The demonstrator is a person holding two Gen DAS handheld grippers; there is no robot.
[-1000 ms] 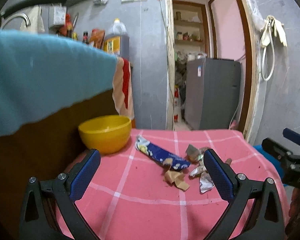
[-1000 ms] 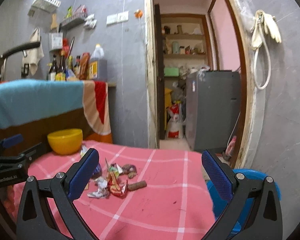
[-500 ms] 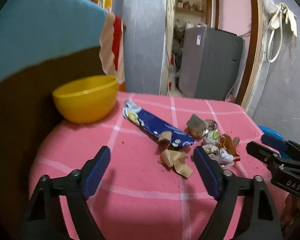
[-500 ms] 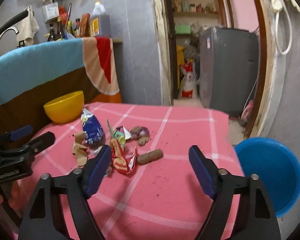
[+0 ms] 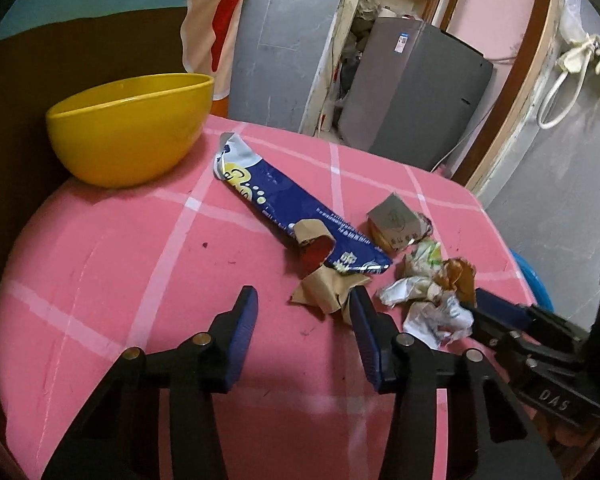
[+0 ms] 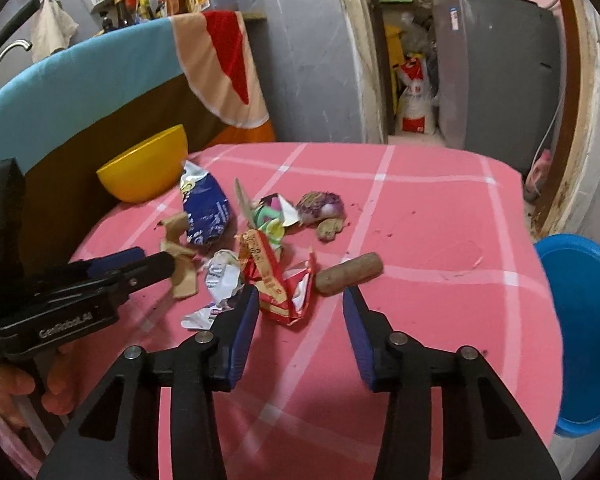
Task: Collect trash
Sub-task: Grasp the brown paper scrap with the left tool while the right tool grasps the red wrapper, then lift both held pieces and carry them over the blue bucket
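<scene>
A heap of trash lies on the pink checked tablecloth: a blue snack wrapper, torn brown paper, crumpled white paper, a red wrapper and a brown cork-like roll. My left gripper hovers just short of the brown paper; its jaws are closing with nothing between them. My right gripper hangs over the red wrapper, jaws closing, pads not pressing on anything. Each gripper shows in the other's view, the left gripper and the right gripper.
A yellow bowl sits at the table's far left. A blue bucket stands on the floor beside the table's right edge. A purple onion scrap lies behind the heap. A grey fridge fills the doorway beyond.
Both grippers have dropped toward the table and tilted down onto the trash heap. Their jaws have narrowed from wide open to about half as wide.
</scene>
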